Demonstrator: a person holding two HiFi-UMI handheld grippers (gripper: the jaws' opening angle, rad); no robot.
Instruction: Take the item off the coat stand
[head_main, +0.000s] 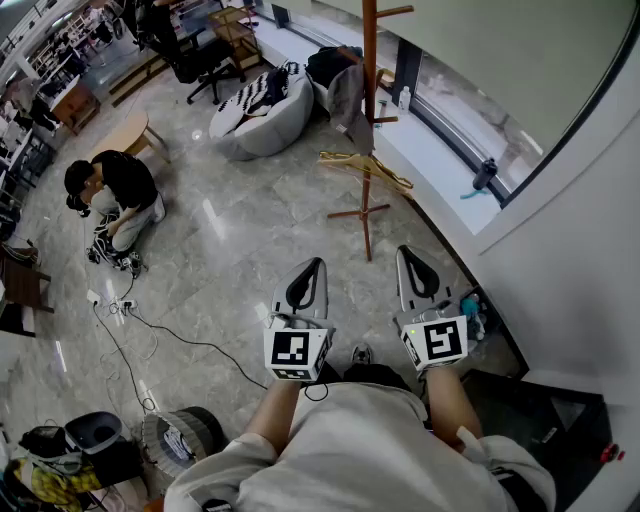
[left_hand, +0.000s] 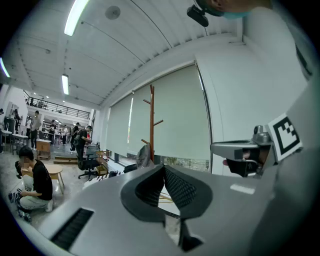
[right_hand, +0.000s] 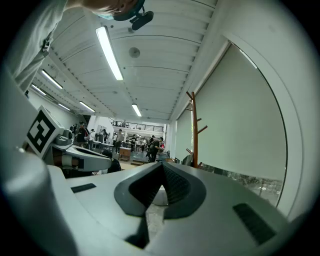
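Both clenched shut, nothing between the jaws: grey left gripper (head_main: 316, 268) and grey right gripper (head_main: 408, 256), side by side, low over the grey stone floor (head_main: 230, 250). The grey cloth garment (head_main: 348, 97) hangs on the reddish-brown wooden coat stand (head_main: 369, 60), ahead of both tips, well apart, no contact.

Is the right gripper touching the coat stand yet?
Apart. The head view shows bare floor between the right gripper and the coat stand; the right gripper view shows the stand well beyond its shut jaws.
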